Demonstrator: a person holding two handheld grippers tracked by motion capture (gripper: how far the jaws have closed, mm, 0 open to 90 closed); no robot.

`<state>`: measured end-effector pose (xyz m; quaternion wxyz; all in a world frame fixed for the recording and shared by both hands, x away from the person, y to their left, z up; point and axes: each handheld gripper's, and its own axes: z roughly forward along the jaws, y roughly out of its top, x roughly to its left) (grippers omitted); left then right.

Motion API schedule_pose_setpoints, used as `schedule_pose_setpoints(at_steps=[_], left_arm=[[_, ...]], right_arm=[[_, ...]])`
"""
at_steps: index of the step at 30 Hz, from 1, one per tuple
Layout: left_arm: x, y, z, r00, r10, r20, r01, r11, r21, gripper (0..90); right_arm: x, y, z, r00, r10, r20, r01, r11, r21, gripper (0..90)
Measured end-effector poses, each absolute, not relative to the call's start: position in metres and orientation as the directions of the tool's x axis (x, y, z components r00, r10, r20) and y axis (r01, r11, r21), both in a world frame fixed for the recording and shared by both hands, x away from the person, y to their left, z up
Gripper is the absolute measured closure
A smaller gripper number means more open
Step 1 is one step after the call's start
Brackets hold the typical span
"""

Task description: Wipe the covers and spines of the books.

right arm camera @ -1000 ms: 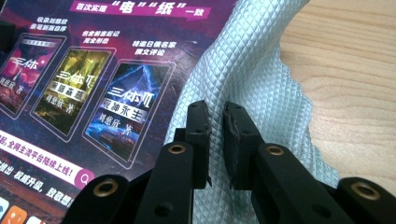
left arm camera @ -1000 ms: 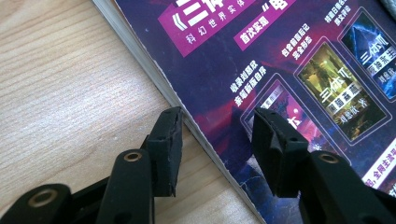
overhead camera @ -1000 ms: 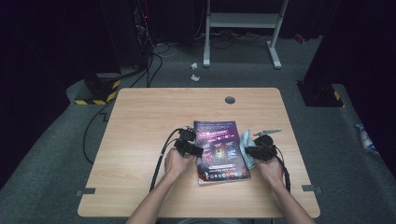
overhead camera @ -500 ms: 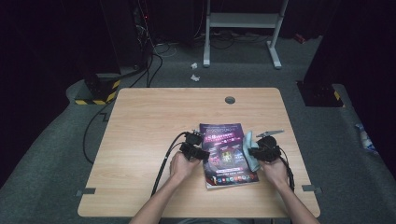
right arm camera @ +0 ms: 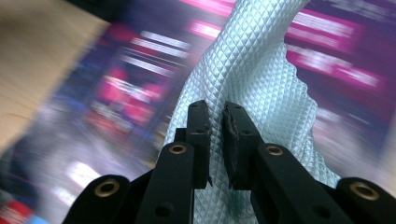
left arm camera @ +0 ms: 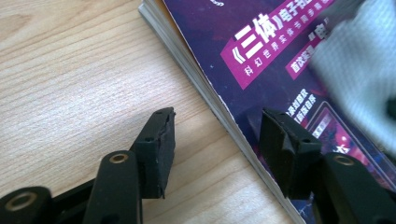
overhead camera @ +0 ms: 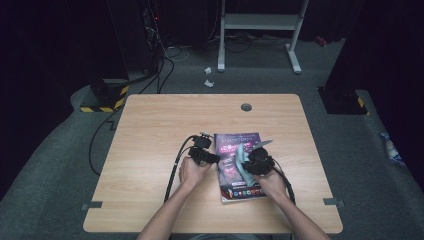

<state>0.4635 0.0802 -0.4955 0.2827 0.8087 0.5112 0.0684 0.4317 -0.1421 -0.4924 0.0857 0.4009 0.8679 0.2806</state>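
While the right tool pinches cloth:
Right tool (right arm camera: 215,140): jaws narrow, clamped on pale quilted cloth (right arm camera: 252,70).
Cloth: crumpled, diamond-textured, on the magazine (overhead camera: 235,165) cover.
Left tool (left arm camera: 217,149): jaws just been opening, wide, straddling magazine's left edge, pads not pressing.
Magazine: purple cover, flat on table (overhead camera: 150,130).
Hands: both low, forearms from near edge.

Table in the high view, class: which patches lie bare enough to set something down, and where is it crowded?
The table is bare along its far edge around the round hole, and across its left side. The crowded spot is near the front centre: the book, the left gripper beside it, and the right gripper holding the cloth.
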Motion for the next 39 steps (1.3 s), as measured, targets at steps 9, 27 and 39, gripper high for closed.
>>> schedule_pose_setpoints(at_steps=[9, 27, 39], left_arm=[[0.464, 0.081, -0.498, 0.476, 0.86, -0.186, 0.787, -0.322, 0.526, 44.1], [0.464, 0.082, -0.499, 0.495, 0.847, -0.194, 0.775, -0.33, 0.539, 48.7], [0.464, 0.082, -0.499, 0.495, 0.847, -0.195, 0.776, -0.33, 0.537, 48.6]], right_arm=[[0.422, -0.104, -0.492, -0.739, 0.671, 0.061, 0.586, 0.595, 0.551, 81.2], [0.44, -0.197, -0.489, -0.547, 0.837, -0.016, 0.696, 0.466, 0.547, 81.4], [0.425, -0.094, -0.492, -0.75, 0.661, 0.033, 0.566, 0.615, 0.549, 81.4]])
